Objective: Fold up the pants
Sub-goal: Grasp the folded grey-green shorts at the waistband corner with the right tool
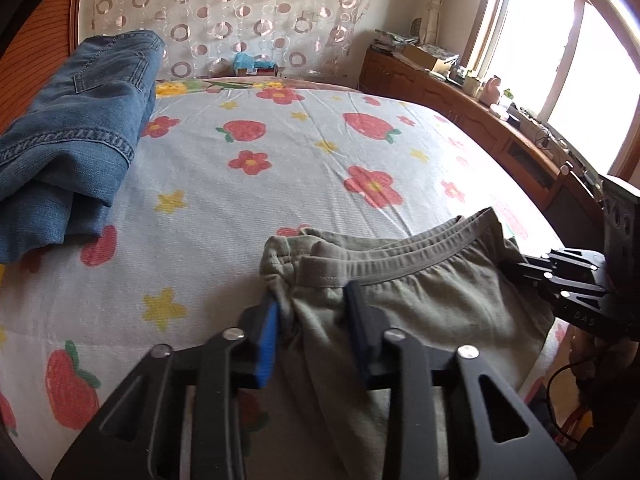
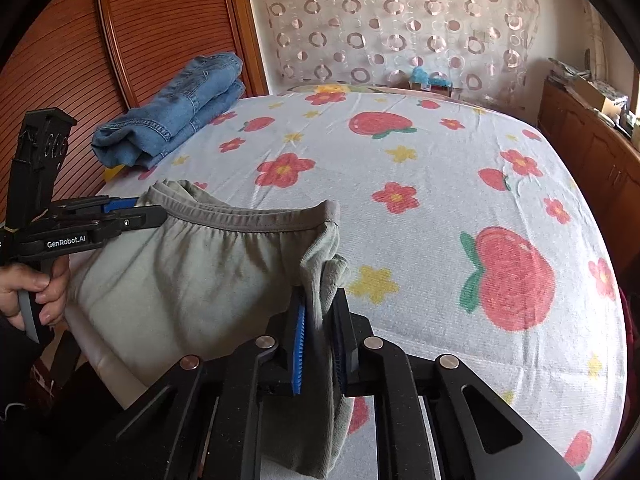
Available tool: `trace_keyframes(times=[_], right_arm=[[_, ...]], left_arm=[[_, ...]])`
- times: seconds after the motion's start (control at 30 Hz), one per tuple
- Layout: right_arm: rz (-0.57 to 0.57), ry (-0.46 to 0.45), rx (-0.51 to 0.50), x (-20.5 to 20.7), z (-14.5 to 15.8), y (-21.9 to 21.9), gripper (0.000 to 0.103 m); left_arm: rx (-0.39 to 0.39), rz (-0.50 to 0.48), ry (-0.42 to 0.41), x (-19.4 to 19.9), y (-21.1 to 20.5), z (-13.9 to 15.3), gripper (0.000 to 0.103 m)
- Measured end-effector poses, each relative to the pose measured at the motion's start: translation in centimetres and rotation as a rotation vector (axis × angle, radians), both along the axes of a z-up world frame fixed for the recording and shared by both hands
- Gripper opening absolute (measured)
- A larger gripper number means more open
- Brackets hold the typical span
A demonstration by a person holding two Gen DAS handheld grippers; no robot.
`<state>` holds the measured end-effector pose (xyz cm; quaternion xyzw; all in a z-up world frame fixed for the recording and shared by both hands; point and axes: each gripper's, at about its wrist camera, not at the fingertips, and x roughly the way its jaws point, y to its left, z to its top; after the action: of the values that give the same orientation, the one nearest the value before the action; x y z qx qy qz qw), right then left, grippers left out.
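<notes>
Pants: the grey-green pants (image 2: pixel 192 264) are seen at the lower left of the right wrist view, at the near edge of the bed (image 2: pixel 440 184), held up by the waistband at two ends.
Left gripper: the left gripper (image 1: pixel 312 320) is seen at the bottom centre of its own view; its jaws are closed on a bunch of cloth just below the waistband, at the left end.
Right gripper: the right gripper (image 2: pixel 320 340) is seen at the bottom centre of its own view; its jaws are pressed together on the other end of the waistband, and the cloth hangs down between the blue pads (image 2: pixel 299 344).
Hand: a hand (image 2: pixel 36 292) is seen at the left edge of the right wrist view, around the handle of the left gripper.
Jeans: folded jeans (image 1: pixel 76 120) lie at the upper left, well apart from the pants.
Risk of slip: only a small bunch is pinched on each side, so the cloth could be pulled out if the waistband is stretched too hard.
Risk of bad fold: the legs hang over the edge of the bed out of view, so they could be dragged twisted onto the bed, and an uneven fold would be caused.
Risk of uneven grip: the two ends are not held at the same depth, so the waistband may be laid down crooked.
</notes>
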<state>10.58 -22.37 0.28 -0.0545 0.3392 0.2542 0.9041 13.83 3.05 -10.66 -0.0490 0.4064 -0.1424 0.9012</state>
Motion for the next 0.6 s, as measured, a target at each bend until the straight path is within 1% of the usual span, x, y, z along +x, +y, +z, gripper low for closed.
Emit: trace_keyframes(times=[0.03, 0.07, 0.1, 0.33, 0.47, 0.6], right_arm=[[0.001, -0.002, 0.002, 0.0, 0.0, 0.0, 0.011], [0.001, -0.004, 0.002, -0.1, 0.0, 0.1, 0.011], [0.002, -0.004, 0.004, -0.1, 0.0, 0.1, 0.010], [0.003, -0.032, 0.056, -1.1, 0.8, -0.6, 0.010], [0.003, -0.061, 0.081, -2.1, 1.8, -1.1, 0.010], [0.004, -0.104, 0.095, -3.1, 3.3, -1.6, 0.010]], left_arm=[[-0.002, -0.007, -0.003, -0.1, -0.1, 0.1, 0.019], [0.003, -0.010, -0.010, -0.3, -0.3, 0.2, 0.015], [0.006, -0.014, -0.026, -0.7, -0.5, 0.6, 0.015], [0.007, -0.023, -0.123, -3.0, -1.3, 3.5, 0.014], [0.017, -0.025, -0.165, -3.9, -1.6, 5.1, 0.014], [0.010, -0.023, -0.223, -4.7, -1.6, 6.8, 0.014]])
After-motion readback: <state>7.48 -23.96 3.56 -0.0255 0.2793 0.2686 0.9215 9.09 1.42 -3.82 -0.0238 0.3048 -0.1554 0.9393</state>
